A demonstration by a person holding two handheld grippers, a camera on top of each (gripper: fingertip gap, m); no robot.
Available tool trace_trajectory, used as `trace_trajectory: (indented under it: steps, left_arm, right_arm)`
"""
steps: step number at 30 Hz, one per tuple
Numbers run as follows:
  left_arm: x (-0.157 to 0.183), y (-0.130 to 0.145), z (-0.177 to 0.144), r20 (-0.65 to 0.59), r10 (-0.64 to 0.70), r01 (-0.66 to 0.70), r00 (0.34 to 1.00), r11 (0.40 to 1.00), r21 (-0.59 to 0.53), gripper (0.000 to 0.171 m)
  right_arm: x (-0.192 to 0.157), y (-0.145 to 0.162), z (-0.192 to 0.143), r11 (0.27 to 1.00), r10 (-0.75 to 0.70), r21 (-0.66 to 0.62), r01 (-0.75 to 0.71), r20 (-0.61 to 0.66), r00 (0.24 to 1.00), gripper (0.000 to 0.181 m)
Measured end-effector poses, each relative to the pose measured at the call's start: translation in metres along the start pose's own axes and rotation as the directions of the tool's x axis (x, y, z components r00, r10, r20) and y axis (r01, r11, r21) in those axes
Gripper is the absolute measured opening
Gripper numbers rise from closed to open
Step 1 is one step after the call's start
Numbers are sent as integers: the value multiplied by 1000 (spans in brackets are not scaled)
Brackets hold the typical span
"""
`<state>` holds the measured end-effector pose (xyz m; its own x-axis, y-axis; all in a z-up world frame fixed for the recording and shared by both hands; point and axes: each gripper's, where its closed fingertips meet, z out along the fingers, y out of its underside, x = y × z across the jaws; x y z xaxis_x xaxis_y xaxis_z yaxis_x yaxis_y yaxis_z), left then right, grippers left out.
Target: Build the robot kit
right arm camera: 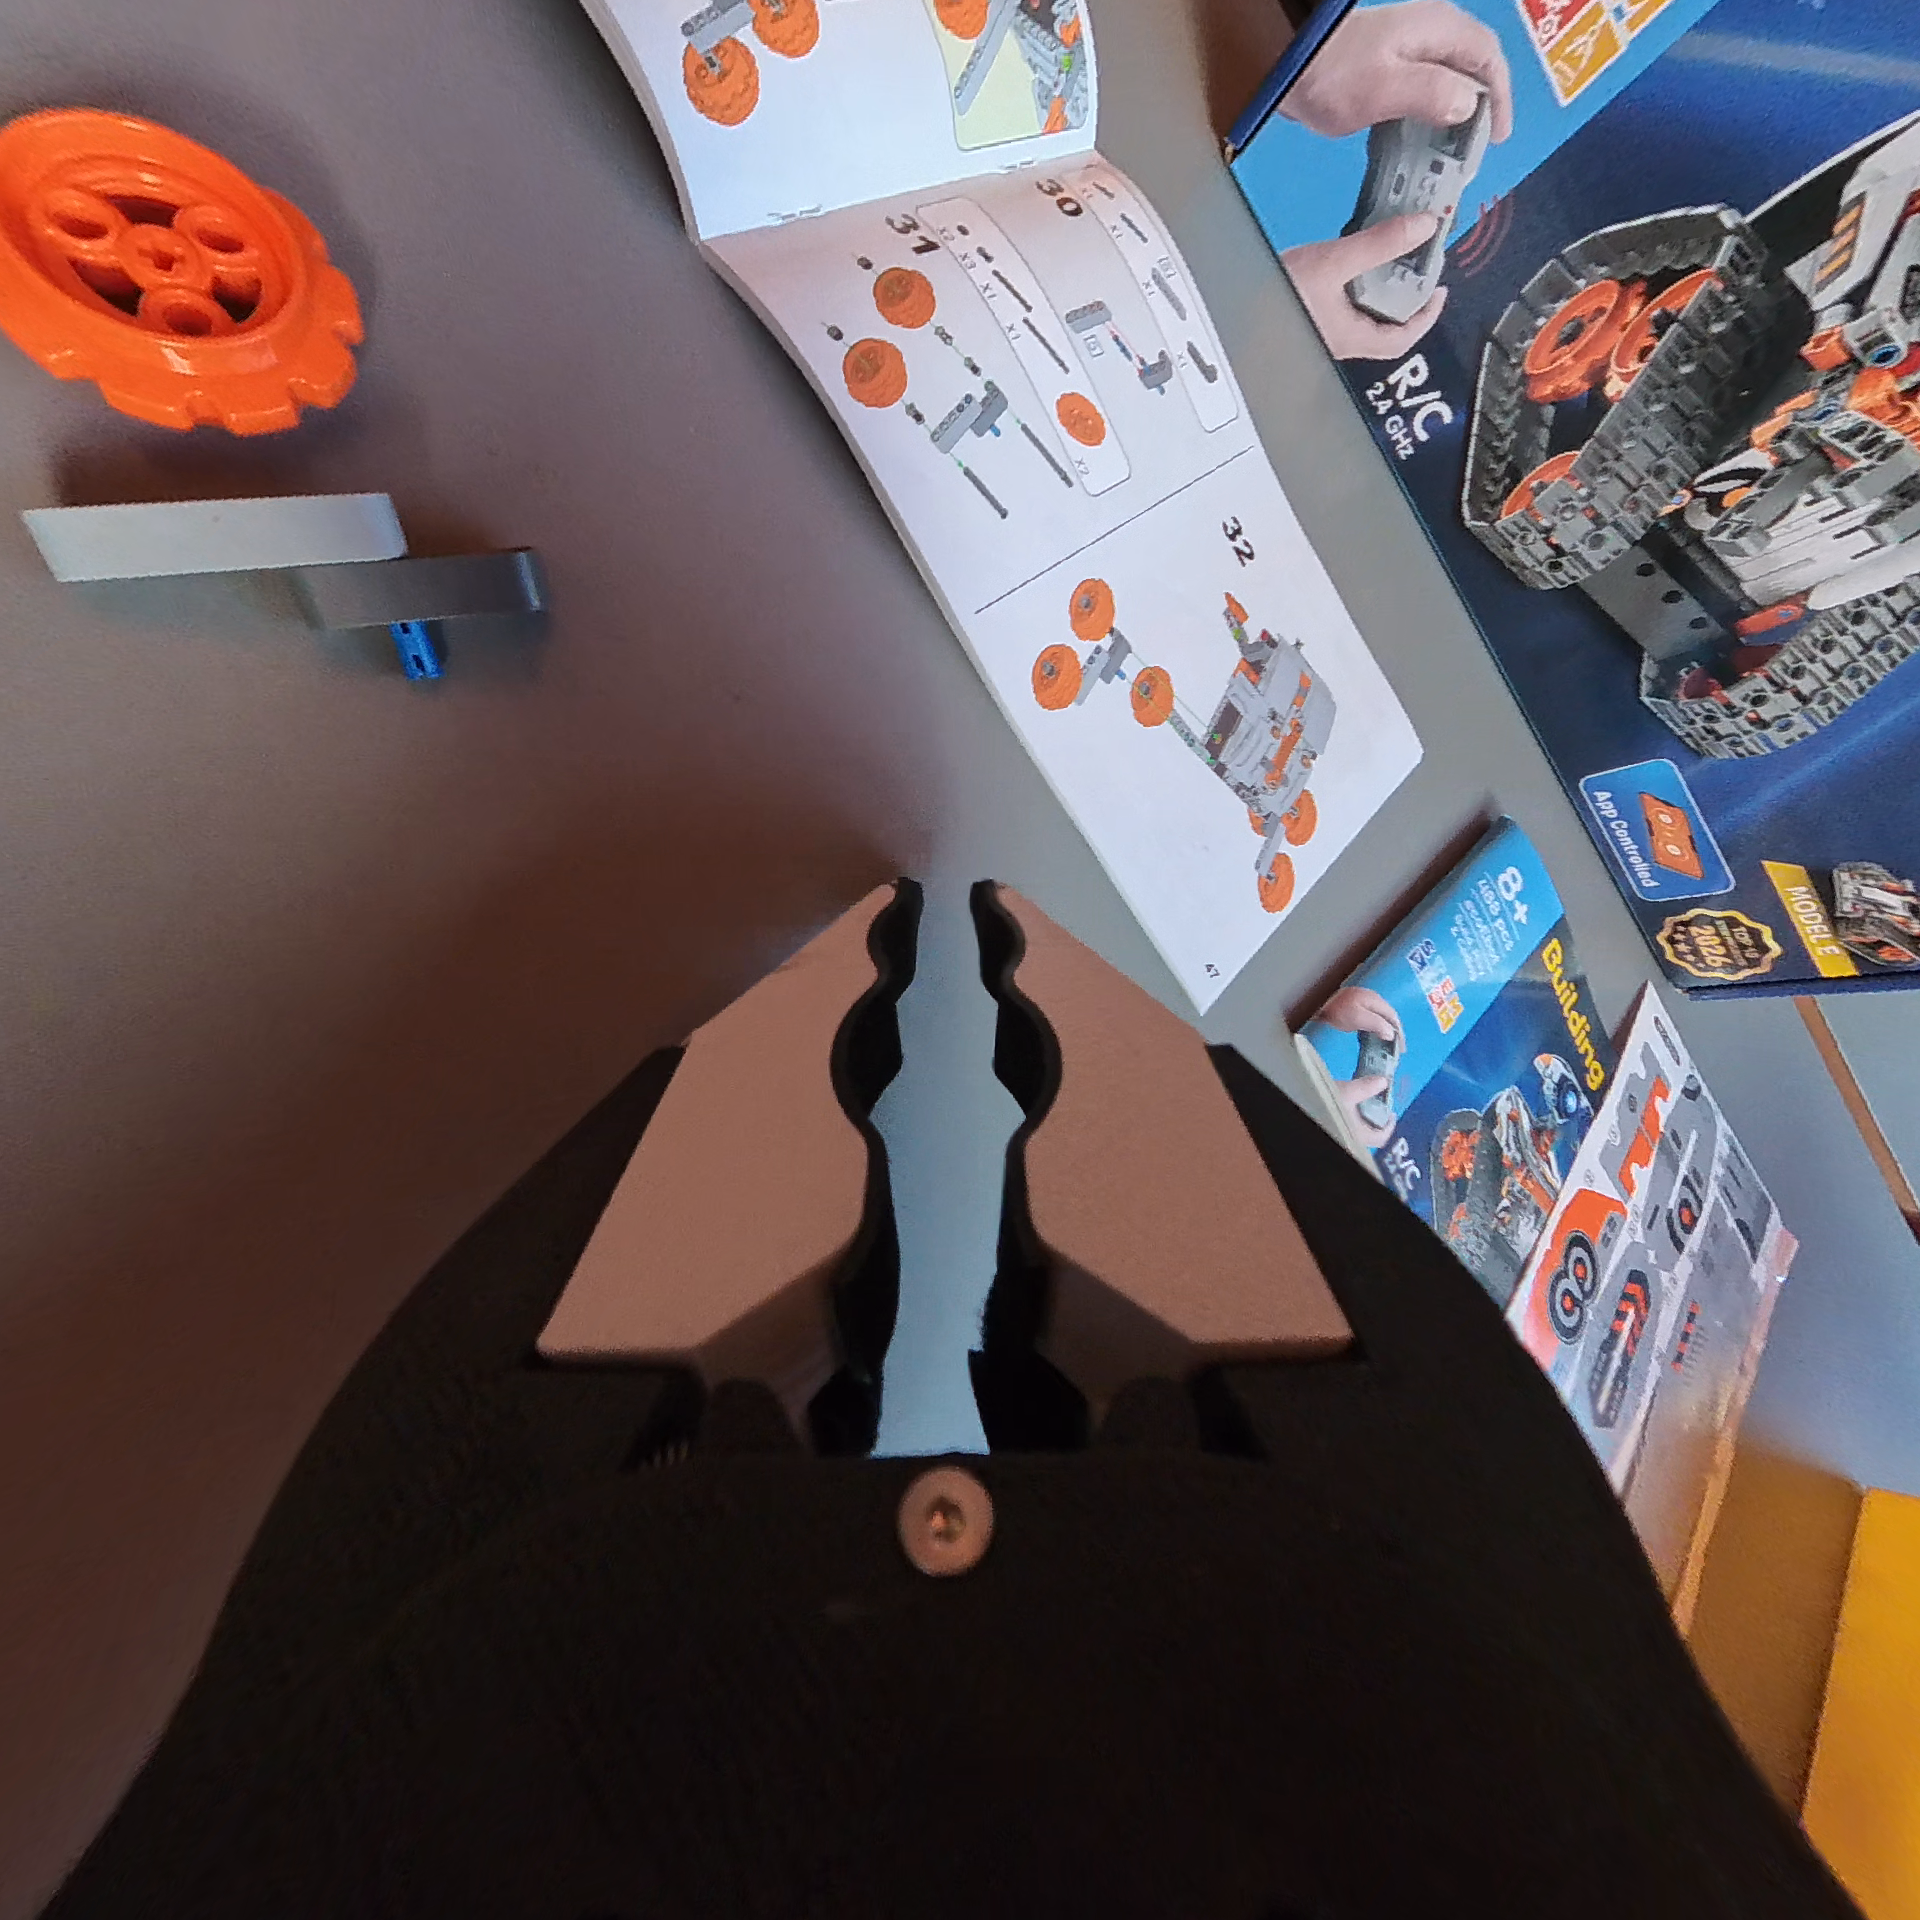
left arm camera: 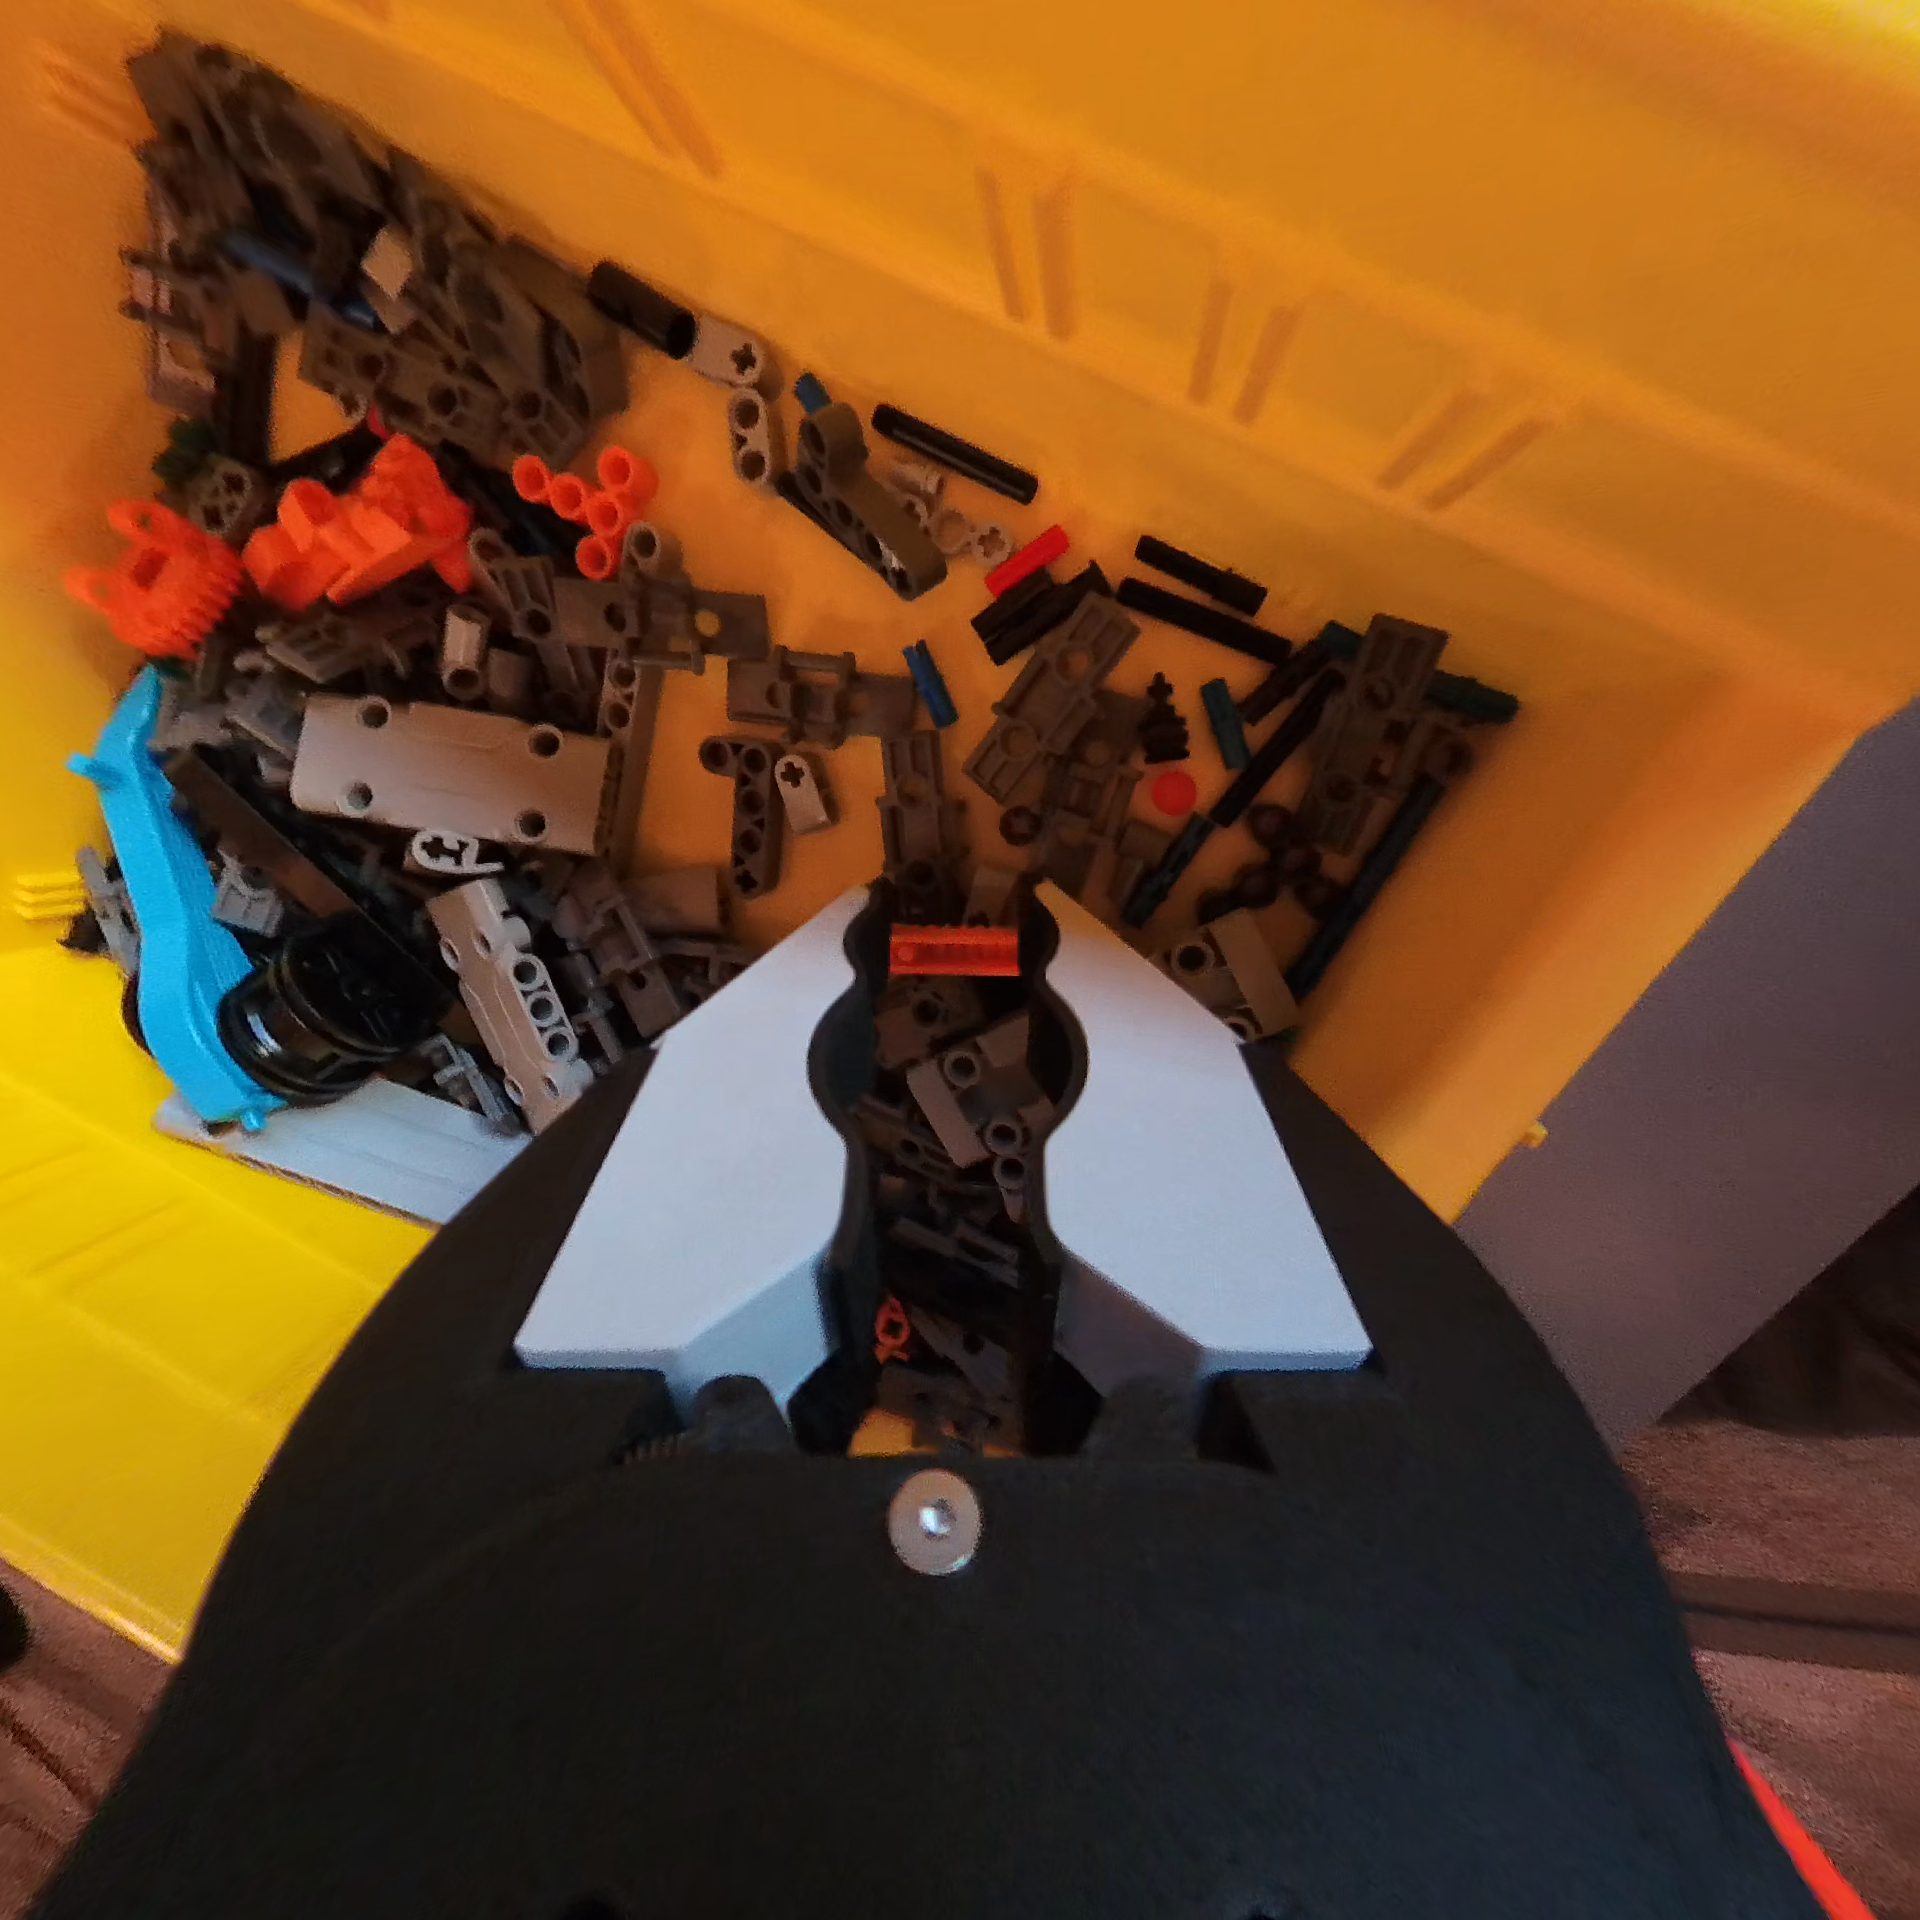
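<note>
In the left wrist view my left gripper [left arm camera: 954, 904] hangs over a yellow bin [left arm camera: 1247, 260] and is shut on a small red ribbed piece [left arm camera: 954, 951] held crosswise between its fingertips. Below it lies a heap of grey and black building parts [left arm camera: 582, 748]. In the right wrist view my right gripper [right arm camera: 945, 899] hovers over a grey table [right arm camera: 416, 935], its jaws nearly together with only a thin gap and nothing between them. An orange wheel [right arm camera: 171, 275] and a joined pair of grey beams [right arm camera: 291, 561] with a blue pin [right arm camera: 416, 649] lie far to its left.
The bin also holds orange parts [left arm camera: 353, 530], a light-blue piece [left arm camera: 166, 883] and a black wheel [left arm camera: 312, 1008]. An open instruction booklet [right arm camera: 1039, 468], a blue toy box [right arm camera: 1662, 468], a smaller booklet [right arm camera: 1475, 1039] and a sticker sheet [right arm camera: 1652, 1247] lie right of the right gripper. My hands' fingertips stand some 50 cm from each other.
</note>
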<state>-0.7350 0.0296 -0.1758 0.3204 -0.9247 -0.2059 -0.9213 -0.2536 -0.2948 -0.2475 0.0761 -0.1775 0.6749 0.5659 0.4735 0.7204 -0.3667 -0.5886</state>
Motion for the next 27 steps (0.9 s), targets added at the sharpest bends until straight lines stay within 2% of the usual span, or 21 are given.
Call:
trace_trajectory:
  steps: [9, 14, 18, 23, 27]
  left_arm:
    - [6, -14, 6, -99, 133, -132, 986, 991, 10, 12]
    - [6, -15, 3, -91, 172, -172, 981, 985, 11, 11]
    - [7, -18, -1, -77, 199, -198, 977, 980, 25, 3]
    - [9, -16, 2, -104, 195, -193, 975, 981, 23, 0]
    - [10, -14, 5, -155, 165, -163, 974, 986, 26, 6]
  right_arm:
    - [0, 0, 0, 1000, 2, 2, -2, 4, 1000, 10]
    - [-2, -1, -1, 1000, -7, 6, 7, 12, 1000, 10]
    - [-4, -2, -1, 1000, -13, 6, 13, 15, 1000, 10]
    - [-4, -2, -1, 1000, -13, 6, 13, 17, 1000, 10]
    - [-4, -2, -1, 1000, -10, 7, 10, 20, 1000, 10]
